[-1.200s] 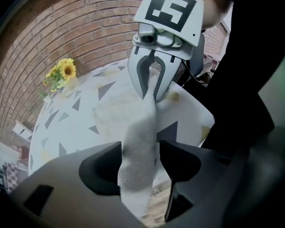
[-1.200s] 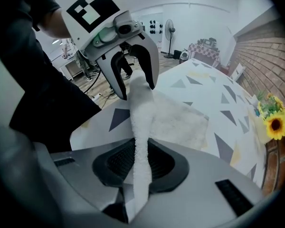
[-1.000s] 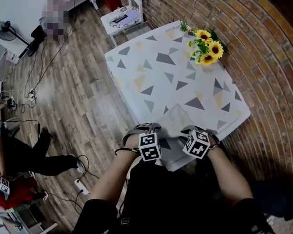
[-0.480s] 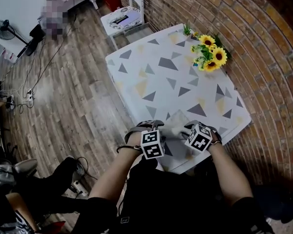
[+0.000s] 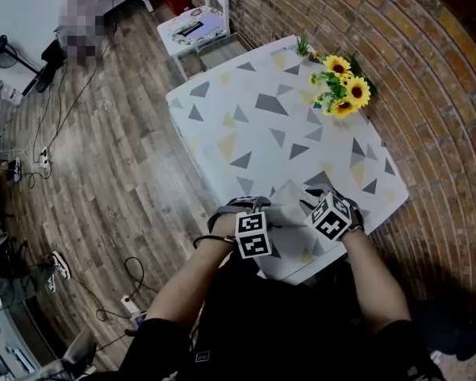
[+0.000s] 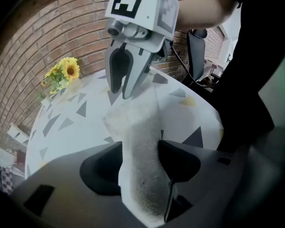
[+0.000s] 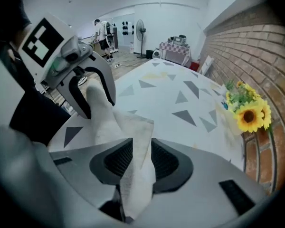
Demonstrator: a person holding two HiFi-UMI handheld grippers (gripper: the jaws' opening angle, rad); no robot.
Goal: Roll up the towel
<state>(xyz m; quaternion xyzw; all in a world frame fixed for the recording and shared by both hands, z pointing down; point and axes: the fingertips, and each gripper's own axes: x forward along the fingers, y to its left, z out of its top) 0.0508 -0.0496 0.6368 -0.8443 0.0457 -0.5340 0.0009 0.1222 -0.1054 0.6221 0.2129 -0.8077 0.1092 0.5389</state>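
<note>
Over patterned worktop [image 5: 222, 145] by brick wall [image 5: 428, 70], clamps left tool [image 6: 140, 158] tight on towel [image 6: 135, 127] at near edge. Keeps towel fold touching both right tool [image 7: 141, 160] pads, jaws just opening wider.

Looking down on a white square counter patterned with grey and yellow triangles [image 5: 301, 125], standing beside a red brick wall [image 5: 428, 94] on a brown wood-plank floor [image 5: 119, 173], carrying a bunch of yellow sunflowers [image 5: 345, 94].
</note>
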